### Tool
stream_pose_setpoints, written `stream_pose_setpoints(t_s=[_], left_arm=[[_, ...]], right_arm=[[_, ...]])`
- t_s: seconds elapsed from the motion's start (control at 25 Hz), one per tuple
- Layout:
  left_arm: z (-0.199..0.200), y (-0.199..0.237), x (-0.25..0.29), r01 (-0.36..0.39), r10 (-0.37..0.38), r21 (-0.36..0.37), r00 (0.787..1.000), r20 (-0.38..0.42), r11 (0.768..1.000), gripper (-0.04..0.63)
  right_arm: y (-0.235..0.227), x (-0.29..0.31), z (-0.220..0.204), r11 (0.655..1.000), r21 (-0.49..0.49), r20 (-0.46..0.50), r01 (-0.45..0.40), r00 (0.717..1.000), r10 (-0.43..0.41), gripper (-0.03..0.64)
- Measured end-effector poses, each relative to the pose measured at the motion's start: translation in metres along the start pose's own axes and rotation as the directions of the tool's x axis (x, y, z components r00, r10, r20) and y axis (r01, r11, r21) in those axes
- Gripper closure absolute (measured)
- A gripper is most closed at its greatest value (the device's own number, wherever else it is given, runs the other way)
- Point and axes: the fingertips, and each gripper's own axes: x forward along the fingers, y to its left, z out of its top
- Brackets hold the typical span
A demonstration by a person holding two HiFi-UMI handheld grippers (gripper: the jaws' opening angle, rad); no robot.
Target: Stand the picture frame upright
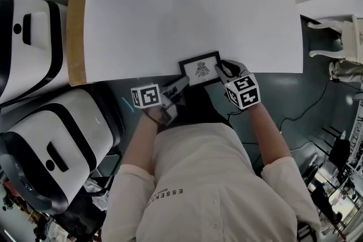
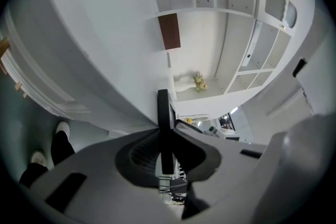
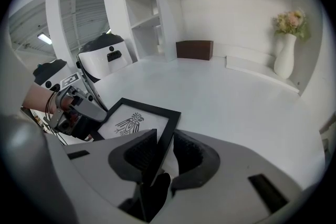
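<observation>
Two forearms converge at the near edge of the white surface [image 1: 193, 20], where the left gripper [image 1: 180, 83] and right gripper [image 1: 221, 69] have fingers clenched on opposite sides of the black rectangular picture frame [image 1: 201, 69].

text: "ESSENTI…", cut off | on: person's shirt [image 1: 210, 190] | smaller print beside it: unreadable

The left tongs [image 2: 167, 136] pinch the picture frame [image 2: 163, 105] — seen edge-on — before white shelves [image 2: 220, 13].
</observation>
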Motion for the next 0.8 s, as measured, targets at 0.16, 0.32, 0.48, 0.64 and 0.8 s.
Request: stream_pose_setpoints(t_s=[0.16,0.32,0.48,0.64,0.8], left_arm=[[-0.001,-0.006,-0.003,0.003,-0.003,0.021,1.0,0.003,1.0,0.526],[0.0,-0.015,-0.009,0.011,-0.011,0.039,1.0,-0.006,0.999,0.528],[0.002,-0.028,-0.018,0.051,-0.05,0.063,0.999,-0.01,0.997,0.529],[0.002,-0.039,-0.03,0.073,-0.071,0.063,0.997,-0.033,0.995,0.529],[0.0,-0.062,-0.038,0.135,-0.124,0.126,0.988,-0.092,0.983,0.529]], right_arm=[[0.0,-0.001,0.002,0.999,0.033,0.015,-0.024,1.0,0.024,0.508],[0.0,-0.012,0.01,0.98,0.157,0.092,-0.124,0.99,0.11,0.463],[0.008,-0.028,0.014,0.93,0.246,0.173,-0.272,0.957,0.233,0.445],[0.019,-0.044,0.015,0.816,0.367,0.268,-0.446,0.891,0.367,0.445],[0.025,-0.059,0.02,0.695,0.432,0.379,-0.575,0.815,0.438,0.445]])
